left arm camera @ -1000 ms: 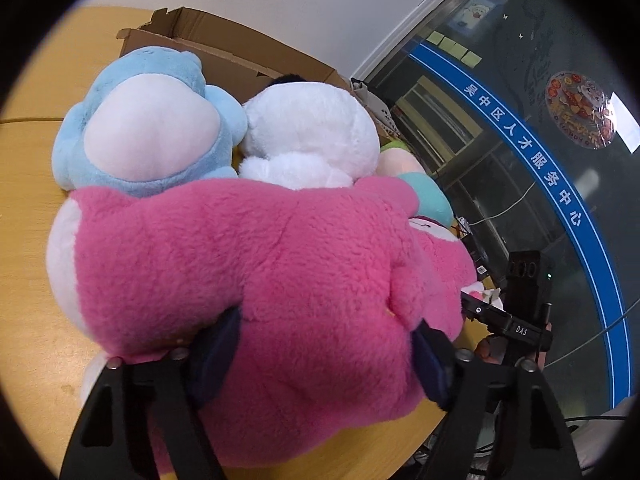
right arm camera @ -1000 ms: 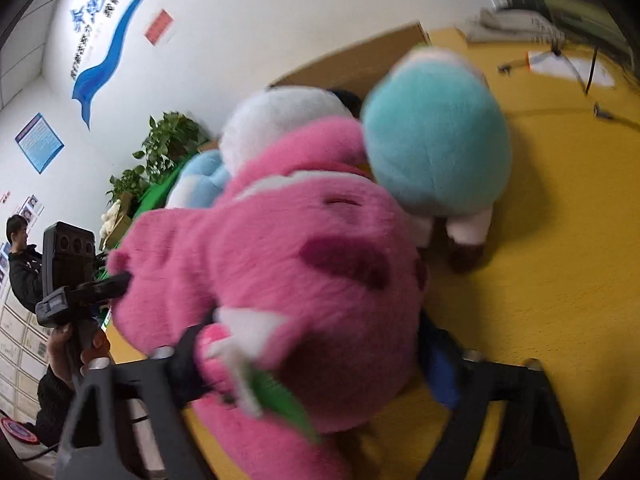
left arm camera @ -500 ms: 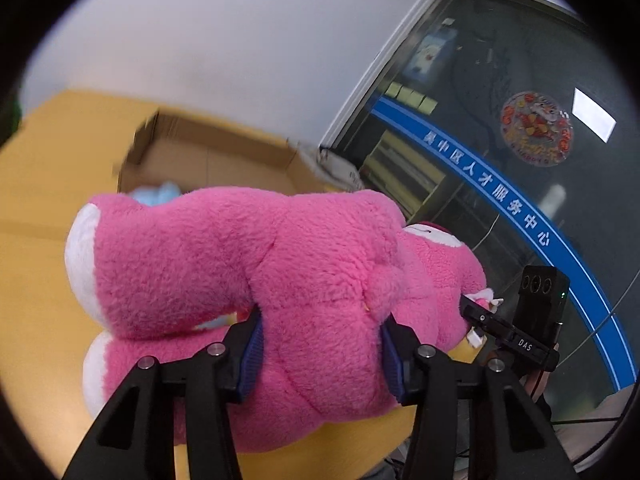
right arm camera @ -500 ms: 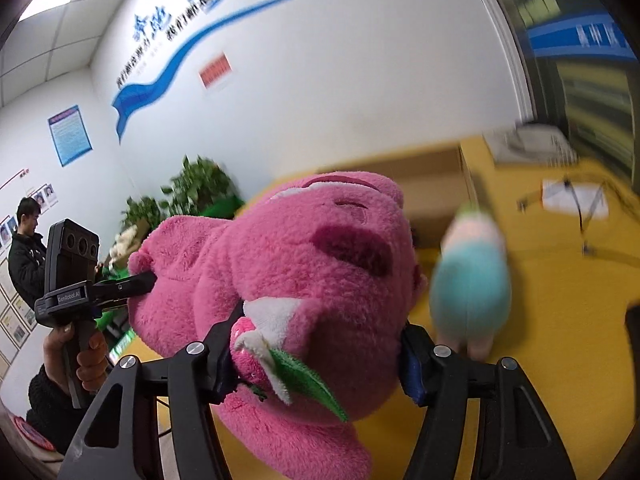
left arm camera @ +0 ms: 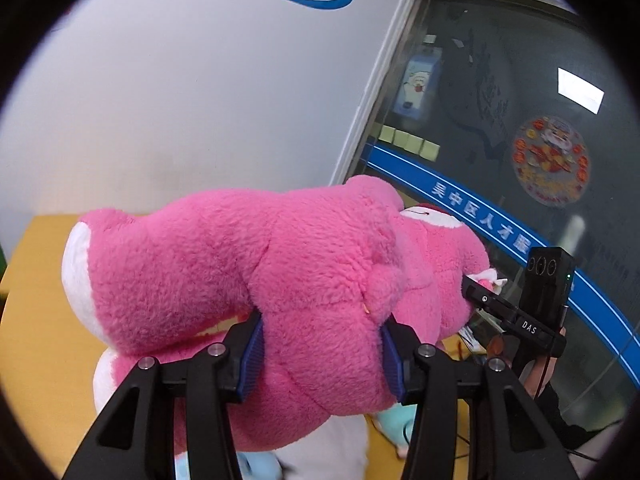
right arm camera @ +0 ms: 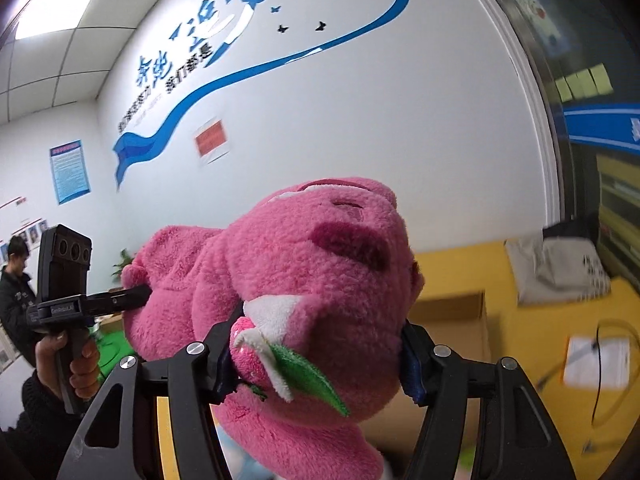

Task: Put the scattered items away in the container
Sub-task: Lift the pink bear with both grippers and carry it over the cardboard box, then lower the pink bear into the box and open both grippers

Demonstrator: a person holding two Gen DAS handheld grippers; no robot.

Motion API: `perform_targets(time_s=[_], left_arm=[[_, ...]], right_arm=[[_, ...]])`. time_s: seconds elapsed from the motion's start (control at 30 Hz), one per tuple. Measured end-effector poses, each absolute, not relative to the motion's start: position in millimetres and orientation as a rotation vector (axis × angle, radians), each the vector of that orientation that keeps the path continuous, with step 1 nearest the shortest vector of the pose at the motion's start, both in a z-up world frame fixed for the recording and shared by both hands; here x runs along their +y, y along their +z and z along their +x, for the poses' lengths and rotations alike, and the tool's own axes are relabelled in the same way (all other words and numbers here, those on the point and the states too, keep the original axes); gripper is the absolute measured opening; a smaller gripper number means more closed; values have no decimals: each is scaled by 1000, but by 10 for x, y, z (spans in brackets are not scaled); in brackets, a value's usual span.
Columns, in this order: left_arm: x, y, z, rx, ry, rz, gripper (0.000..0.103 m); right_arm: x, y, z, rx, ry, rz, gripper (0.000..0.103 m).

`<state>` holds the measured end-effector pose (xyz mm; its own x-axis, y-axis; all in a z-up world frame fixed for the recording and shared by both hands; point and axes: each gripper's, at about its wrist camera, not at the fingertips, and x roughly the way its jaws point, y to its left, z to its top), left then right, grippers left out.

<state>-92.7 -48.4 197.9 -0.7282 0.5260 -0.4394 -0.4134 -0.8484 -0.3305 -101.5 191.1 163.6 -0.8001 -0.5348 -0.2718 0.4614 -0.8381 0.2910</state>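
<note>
White wall, yellow desk (left arm camera: 36,320) below. Pink bear (left arm camera: 248,280) held above desk: left gripper (left arm camera: 322,354) jaws clenched on body, right gripper (right arm camera: 316,354) jaws clenched on head. Box (right arm camera: 452,312) near desk's far edge.

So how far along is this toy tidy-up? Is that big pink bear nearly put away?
Not yet. The pink bear is in hand: the left gripper and right gripper both clamp it in the air above the yellow table. The cardboard box sits beyond it. Smaller plush toys underneath remain.
</note>
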Motion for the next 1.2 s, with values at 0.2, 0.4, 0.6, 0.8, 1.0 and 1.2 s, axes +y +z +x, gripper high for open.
perform_targets(time_s=[0.2, 0.4, 0.6, 0.8, 1.0, 1.2], left_arm=[[-338, 1538, -2069, -322, 2460, -864, 49], [-161, 795, -2819, -388, 2401, -1045, 49], [-19, -157, -3368, -378, 2348, -1279, 49], [-57, -898, -3579, -392, 2337, -1396, 54], [-180, -546, -3320, -367, 2368, -1381, 59], [-771, -320, -2734, -229, 2485, -1393, 68]], right_arm=[[1975, 1471, -2118, -272, -2623, 556, 68], [2249, 711, -3037, -411, -2631, 762, 66], [2376, -256, -3628, -540, -2597, 1069, 66], [2281, -788, -3807, -450, -2633, 1264, 70], [2296, -607, -3614, -389, -2657, 1315, 90], [2257, -239, -3440, -225, -2639, 1231, 96]])
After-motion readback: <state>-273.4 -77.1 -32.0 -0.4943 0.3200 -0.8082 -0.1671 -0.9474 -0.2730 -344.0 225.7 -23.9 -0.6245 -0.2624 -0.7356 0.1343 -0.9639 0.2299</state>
